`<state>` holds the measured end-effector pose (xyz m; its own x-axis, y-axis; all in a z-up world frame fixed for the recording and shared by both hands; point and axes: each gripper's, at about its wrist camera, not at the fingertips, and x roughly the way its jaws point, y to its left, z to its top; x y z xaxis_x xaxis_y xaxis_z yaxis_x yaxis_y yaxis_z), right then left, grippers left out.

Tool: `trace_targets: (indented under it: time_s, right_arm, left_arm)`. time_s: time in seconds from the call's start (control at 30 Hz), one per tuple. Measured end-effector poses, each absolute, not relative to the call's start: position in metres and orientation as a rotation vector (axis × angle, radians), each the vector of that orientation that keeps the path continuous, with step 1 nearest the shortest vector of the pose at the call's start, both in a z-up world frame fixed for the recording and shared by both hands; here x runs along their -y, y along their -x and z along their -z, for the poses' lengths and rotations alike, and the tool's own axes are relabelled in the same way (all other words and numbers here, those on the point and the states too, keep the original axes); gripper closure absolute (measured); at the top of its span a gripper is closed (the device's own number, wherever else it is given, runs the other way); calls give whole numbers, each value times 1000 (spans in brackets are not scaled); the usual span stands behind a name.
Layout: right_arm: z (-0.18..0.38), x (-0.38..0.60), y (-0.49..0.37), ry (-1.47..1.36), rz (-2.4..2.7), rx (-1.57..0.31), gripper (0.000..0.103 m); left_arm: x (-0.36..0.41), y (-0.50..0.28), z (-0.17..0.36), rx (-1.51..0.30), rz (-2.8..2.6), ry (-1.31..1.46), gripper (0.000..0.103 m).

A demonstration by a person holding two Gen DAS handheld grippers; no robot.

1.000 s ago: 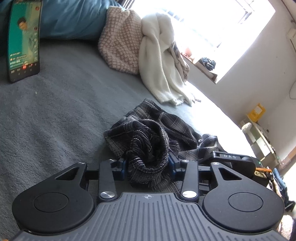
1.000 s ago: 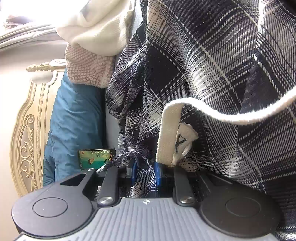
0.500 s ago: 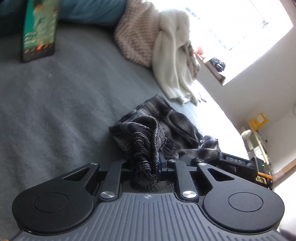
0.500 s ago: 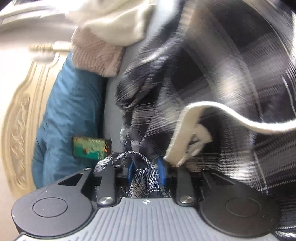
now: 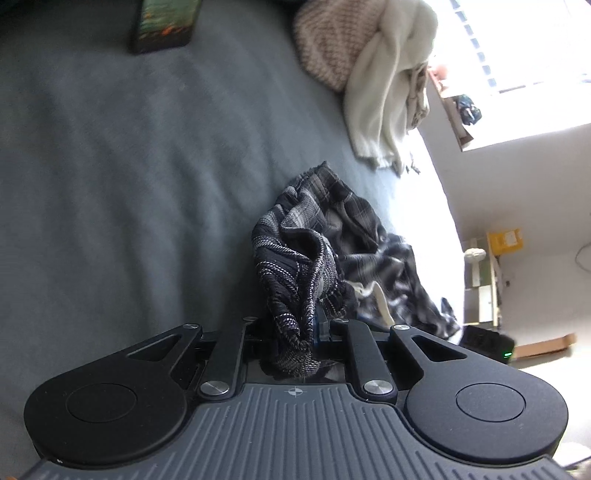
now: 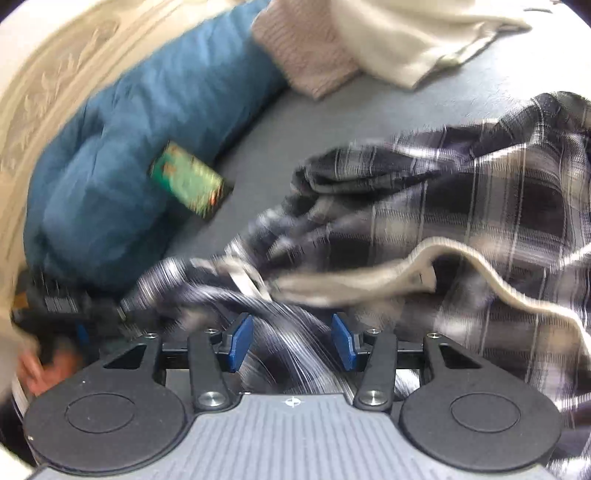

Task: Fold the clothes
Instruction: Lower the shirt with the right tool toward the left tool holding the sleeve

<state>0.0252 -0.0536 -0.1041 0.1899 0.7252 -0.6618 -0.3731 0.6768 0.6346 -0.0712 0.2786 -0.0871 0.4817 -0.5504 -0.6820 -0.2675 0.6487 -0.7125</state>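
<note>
Your left gripper [image 5: 301, 332] clenches a bunched edge of the plaid shirt [image 5: 332, 236], which lies crumpled on the grey bed [image 5: 129, 184]. Your right gripper [image 6: 291, 341] is released, with blurred shirt cloth between its pads. Bare bed spreads to the shirt's left, up to the phone [image 5: 164, 22].

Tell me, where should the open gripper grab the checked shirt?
Probably the cream-edged hem of the checked shirt, coming from below, where the right gripper sits open. That edge stands up as a firm ridge. The left gripper holds another bunch.
</note>
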Motion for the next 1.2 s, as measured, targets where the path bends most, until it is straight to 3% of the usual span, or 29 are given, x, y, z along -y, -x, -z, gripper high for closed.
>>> trace_targets:
  time_s: [0.1,0.3,0.37,0.43,0.67,0.77,0.87,0.9,0.93,1.2]
  right_arm:
    - [106,57,-15,-311,-823,-1197,52]
    - [63,68,-47,-303,-905,-1099,52]
    - [48,66,-63,-281,-926,-1044,46]
    - [42,50,-82,-212,-927,-991,25]
    - [69,-38,-142,97,-1024,-1016,11]
    - [97,-55,-150,207,-1040,-1111,11]
    - [106,-59,-143,289,-1033,-1100,30]
    - [103,-57,-140,309,-1038,-1072,59]
    - [98,-52,-142,260,-1040,-1085,77]
    - [33,-9,-153,207,-899,-831,80]
  left_arm:
    - [-281,80,92,-1151,182,861,90]
    - [-271,80,129,-1226,161,781,90]
    - [-272,81,134,-1221,171,781,89]
    - [-272,81,138,-1218,185,782,88]
    - [-267,80,139,-1195,256,630,85]
    - [-271,82,143,-1191,279,628,84]
    - [-275,80,149,-1186,300,664,84]
    - [-276,78,150,-1180,304,679,83]
    - [-277,74,149,-1167,304,691,80]
    - [-269,27,142,-1087,315,697,58]
